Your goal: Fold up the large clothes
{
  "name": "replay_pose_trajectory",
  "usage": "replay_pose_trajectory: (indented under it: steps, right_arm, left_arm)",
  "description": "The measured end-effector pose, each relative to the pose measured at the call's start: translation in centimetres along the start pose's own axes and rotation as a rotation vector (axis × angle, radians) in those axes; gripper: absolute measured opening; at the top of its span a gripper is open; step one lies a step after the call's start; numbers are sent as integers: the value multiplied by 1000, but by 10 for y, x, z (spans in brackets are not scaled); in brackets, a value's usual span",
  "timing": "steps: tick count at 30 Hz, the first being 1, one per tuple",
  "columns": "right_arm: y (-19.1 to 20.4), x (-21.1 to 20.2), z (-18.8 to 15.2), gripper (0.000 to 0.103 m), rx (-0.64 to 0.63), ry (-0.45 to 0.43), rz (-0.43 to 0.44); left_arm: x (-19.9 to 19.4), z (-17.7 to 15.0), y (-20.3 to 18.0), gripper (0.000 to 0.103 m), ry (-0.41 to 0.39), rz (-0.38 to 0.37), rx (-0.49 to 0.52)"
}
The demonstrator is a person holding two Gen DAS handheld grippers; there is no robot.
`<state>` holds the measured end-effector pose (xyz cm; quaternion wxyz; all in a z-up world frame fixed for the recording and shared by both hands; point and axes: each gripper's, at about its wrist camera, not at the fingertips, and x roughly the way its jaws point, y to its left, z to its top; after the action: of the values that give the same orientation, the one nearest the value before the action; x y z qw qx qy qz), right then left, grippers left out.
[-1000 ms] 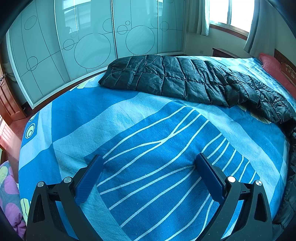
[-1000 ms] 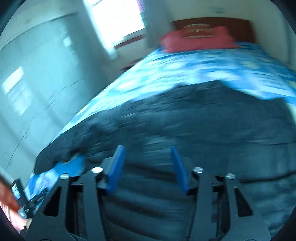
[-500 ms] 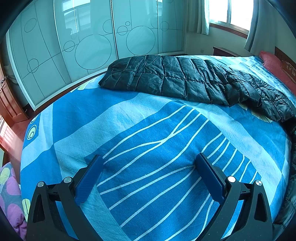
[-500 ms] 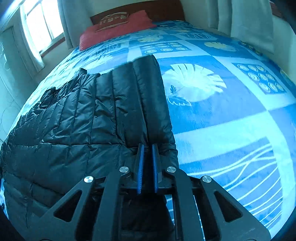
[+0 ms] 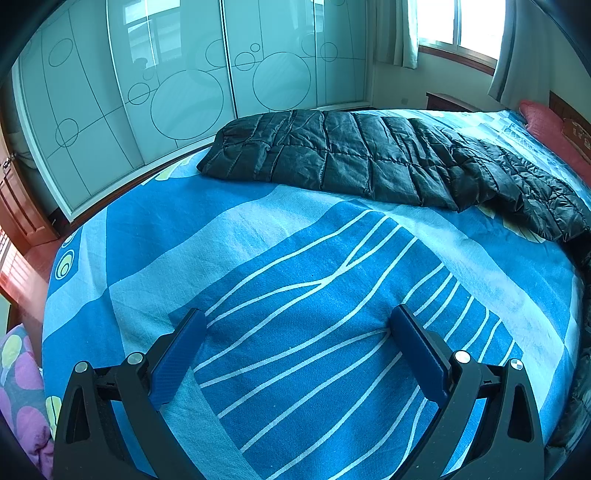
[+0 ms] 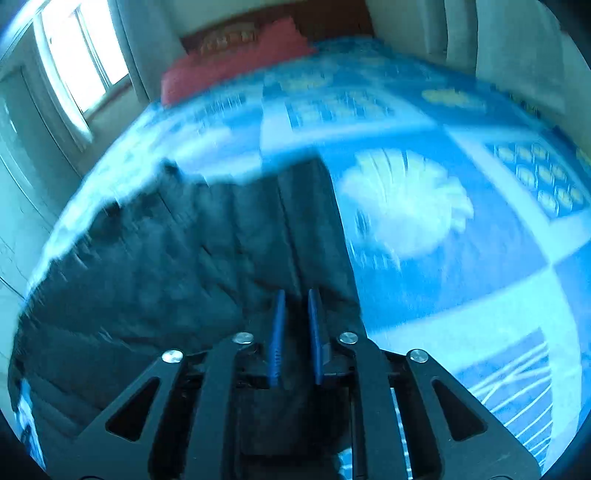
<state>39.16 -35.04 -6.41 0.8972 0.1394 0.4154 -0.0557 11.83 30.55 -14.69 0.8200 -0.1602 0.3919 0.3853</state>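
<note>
A long black quilted down jacket lies spread across the far part of the blue patterned bedspread. My left gripper hovers open over the near bedspread, well short of the jacket, with nothing between its fingers. In the blurred right wrist view the jacket fills the left half. My right gripper is at the jacket's right edge, with dark fabric filling the narrow gap between its blue pads. Its jaws are opening slightly.
Frosted sliding wardrobe doors stand beyond the bed's far side. A red pillow leans on the wooden headboard. A window with curtains is at the back. Purple flowered cloth lies beside the bed at the lower left.
The right gripper went from open over the jacket to closed on its edge, and its view swung and blurred. The jacket's right end shifted a little. The left gripper stayed still.
</note>
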Motion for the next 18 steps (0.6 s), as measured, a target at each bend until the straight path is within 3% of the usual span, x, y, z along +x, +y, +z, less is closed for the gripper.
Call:
replay_pose_trajectory:
  steps: [1, 9, 12, 14, 15, 18]
  right_arm:
    - [6, 3, 5, 29, -16, -10, -11]
    - [20, 68, 5, 31, -101, 59, -131]
    - [25, 50, 4, 33, -68, 48, -128]
    - [31, 26, -6, 42, -41, 15, -81]
    - [36, 11, -16, 48, -38, -7, -68]
    - [53, -16, -53, 50, -64, -28, -57]
  left_arm:
    - [0, 0, 0, 99, -1, 1, 1]
    - [0, -1, -1, 99, -1, 2, 2]
    - [0, 0, 0, 99, 0, -1, 0]
    - [0, -1, -1, 99, 0, -2, -1]
    - [0, -1, -2, 99, -1, -2, -1]
    - [0, -1, -1, 99, 0, -3, -2]
